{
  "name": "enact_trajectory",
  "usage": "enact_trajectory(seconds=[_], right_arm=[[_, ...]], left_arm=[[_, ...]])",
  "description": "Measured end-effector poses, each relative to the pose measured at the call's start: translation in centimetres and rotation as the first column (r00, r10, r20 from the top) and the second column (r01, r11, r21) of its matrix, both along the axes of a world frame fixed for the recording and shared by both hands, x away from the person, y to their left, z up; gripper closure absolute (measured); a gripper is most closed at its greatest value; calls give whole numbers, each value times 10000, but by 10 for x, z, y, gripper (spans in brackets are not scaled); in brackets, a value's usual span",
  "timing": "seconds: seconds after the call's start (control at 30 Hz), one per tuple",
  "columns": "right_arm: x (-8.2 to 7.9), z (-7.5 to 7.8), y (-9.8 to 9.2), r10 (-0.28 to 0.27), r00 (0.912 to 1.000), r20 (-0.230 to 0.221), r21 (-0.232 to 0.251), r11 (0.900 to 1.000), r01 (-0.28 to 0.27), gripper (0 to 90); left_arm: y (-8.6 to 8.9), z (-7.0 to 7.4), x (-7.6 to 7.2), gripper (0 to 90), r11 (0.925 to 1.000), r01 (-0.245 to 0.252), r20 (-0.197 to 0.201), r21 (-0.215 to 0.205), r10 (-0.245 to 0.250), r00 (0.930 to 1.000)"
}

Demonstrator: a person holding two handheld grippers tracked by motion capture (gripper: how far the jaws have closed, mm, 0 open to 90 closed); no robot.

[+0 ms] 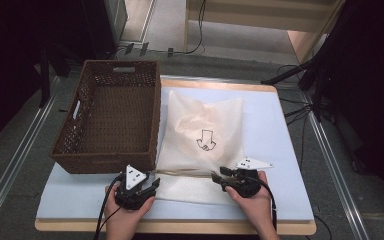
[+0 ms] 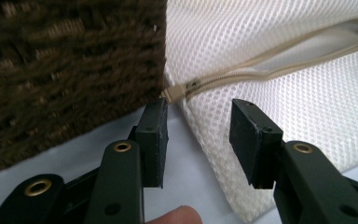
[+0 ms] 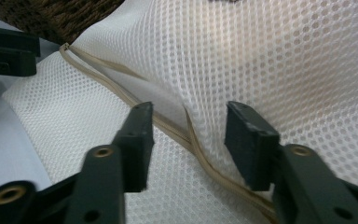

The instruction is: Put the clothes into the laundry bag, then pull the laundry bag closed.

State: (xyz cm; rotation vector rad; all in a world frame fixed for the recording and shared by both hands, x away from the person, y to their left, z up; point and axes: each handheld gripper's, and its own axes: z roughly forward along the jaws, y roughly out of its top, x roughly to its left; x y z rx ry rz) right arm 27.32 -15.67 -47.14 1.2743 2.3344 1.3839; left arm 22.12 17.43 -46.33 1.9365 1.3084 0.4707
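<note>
Mesh bag [image 1: 202, 135] flat on table [image 1: 280, 150], just right of basket [image 1: 111, 112]. Left gripper [image 1: 147, 184] spread, jaws apart at zipper [image 2: 242, 77] end. Right gripper [image 1: 219, 175] spread, straddling zipper, pinching nothing.

You will find no words, brand names or numbers to read anywhere here. The 1 sign is a black outline drawing [image 1: 206, 140], shaped like a downward arrow, on the white mesh bag [image 1: 200, 130] just right of the wicker basket [image 1: 111, 115].
</note>
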Motion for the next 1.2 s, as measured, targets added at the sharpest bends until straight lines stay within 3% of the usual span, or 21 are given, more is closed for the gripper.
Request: enact_trajectory(seconds=[0.17,0.33,0.43,0.67,0.9,1.03,1.2], right_arm=[[-7,11,2,-485,9968,628,71,9988,482,399],[-18,27,11,-880,9888,1204,186,9961,864,383],[-28,36,19,-1177,9834,1378,623,9920,1100,415],[-33,30,53,215,9936,1110,663,9974,-290,493],[-27,17,82,1049,9902,920,423,9931,-1091,512],[-21,11,90,1191,9898,782,283,9922,-1217,516],[-18,6,97,1538,9850,786,132,9878,-1553,536]], left_arm=[[-4,-5,2,579,9996,282,-383,-60,-284,9989],[-10,-7,4,750,9980,602,-340,207,-595,9976],[-12,-6,4,867,9960,899,-408,8,-898,9951],[-12,6,-5,878,9897,1268,327,-660,-1248,9916],[-13,6,-10,878,9796,1694,367,-1083,-1663,9854],[-9,5,-9,878,9727,1756,333,-1515,-1725,9844],[-8,6,-12,878,9687,1854,398,-1649,-1813,9826]])
